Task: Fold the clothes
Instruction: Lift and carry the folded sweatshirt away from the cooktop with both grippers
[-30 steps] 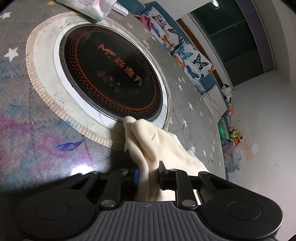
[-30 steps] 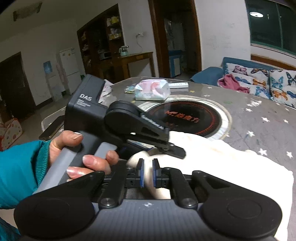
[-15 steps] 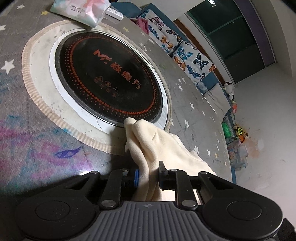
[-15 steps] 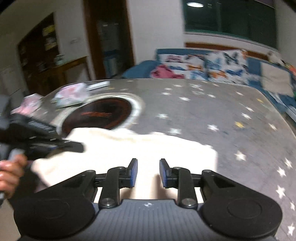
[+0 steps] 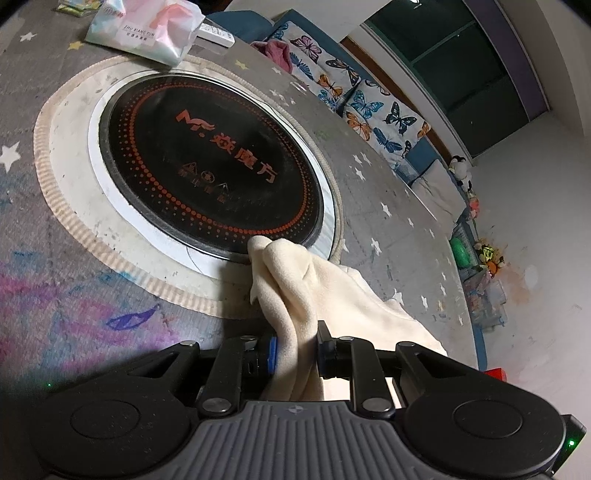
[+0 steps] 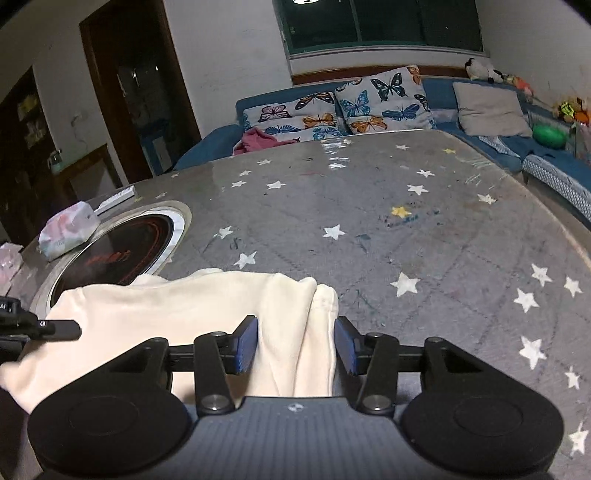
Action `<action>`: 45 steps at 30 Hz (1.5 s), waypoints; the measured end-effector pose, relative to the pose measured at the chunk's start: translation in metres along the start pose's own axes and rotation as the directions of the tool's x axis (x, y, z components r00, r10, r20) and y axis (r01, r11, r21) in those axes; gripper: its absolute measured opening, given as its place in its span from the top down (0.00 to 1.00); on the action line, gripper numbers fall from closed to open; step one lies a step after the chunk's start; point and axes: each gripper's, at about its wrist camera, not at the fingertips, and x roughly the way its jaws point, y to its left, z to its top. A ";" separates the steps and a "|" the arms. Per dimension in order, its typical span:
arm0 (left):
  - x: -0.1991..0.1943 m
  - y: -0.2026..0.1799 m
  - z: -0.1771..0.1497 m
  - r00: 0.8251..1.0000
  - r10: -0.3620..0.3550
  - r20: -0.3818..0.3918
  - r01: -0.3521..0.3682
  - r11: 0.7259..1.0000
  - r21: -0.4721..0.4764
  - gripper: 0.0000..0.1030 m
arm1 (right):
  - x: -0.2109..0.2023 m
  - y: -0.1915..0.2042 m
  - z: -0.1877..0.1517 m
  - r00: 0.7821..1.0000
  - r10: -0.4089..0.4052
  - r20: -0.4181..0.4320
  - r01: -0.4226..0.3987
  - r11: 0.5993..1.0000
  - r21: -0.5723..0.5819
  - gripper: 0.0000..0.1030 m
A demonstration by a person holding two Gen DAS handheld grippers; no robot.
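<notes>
So one big grey surface point(image 6: 424, 236) with white stars printed on it, and one round black cooktop point(image 5: 207, 162) sunk into it. One cream garment point(image 6: 177, 317) lies bunched near the cooktop's edge, with one corner just reaching its rim. Behind the surface there's one blue sofa point(image 6: 546, 162) with three butterfly cushions point(image 6: 384, 99). One tissue pack point(image 5: 144, 27) sits beyond the cooktop. The left gripper point(image 5: 294, 350) has its jaws clenched on a fold of the garment, same as a second ago. The right gripper point(image 6: 294, 343) is the change: a second ago its jaws were nearly closed right next to the left gripper, now they're spread wide with a garment edge sitting loose between them.
</notes>
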 end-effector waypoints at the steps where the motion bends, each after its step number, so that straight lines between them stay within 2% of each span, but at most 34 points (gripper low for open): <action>1: 0.000 -0.001 0.000 1.000 0.003 0.001 -0.003 1.000 0.004 0.80 | 0.001 0.000 0.000 1.000 0.001 0.001 -0.001 1.000 0.005 0.55; 7: 0.001 -0.007 0.001 1.000 0.028 0.007 -0.028 0.999 0.039 0.80 | 0.002 -0.001 -0.001 1.000 0.018 0.001 -0.018 1.000 0.014 0.58; 9: 0.002 -0.009 0.001 0.999 0.036 0.010 -0.037 0.998 0.052 0.80 | 0.002 0.000 -0.001 0.999 0.037 -0.003 -0.037 0.999 0.020 0.63; 11: 0.003 -0.012 0.000 0.999 0.047 0.015 -0.048 0.996 0.069 0.80 | 0.002 0.001 -0.002 0.998 0.060 -0.007 -0.060 0.998 0.025 0.81; 14: 0.003 -0.016 -0.001 0.998 0.066 0.023 -0.068 0.992 0.102 0.80 | 0.001 0.003 -0.002 0.998 0.069 -0.002 -0.069 0.997 0.033 0.86; 19: 0.003 -0.026 -0.002 0.995 0.100 0.026 -0.103 0.982 0.158 0.80 | -0.010 0.008 -0.004 0.998 0.053 0.037 -0.054 0.998 0.014 0.87; 22: 0.004 -0.034 -0.001 0.995 0.095 0.021 -0.097 0.976 0.195 0.80 | -0.020 0.006 -0.003 0.997 0.052 0.062 -0.053 0.998 0.020 0.87; 32: 0.032 -0.098 -0.007 0.999 0.038 -0.016 -0.031 0.946 0.323 0.81 | -0.054 -0.019 0.012 0.990 -0.043 0.137 0.040 0.999 0.022 0.88; 45: 0.086 -0.184 -0.031 0.996 -0.017 -0.090 0.052 0.914 0.402 0.81 | -0.090 -0.079 0.035 0.957 -0.210 0.200 0.207 0.978 0.038 0.88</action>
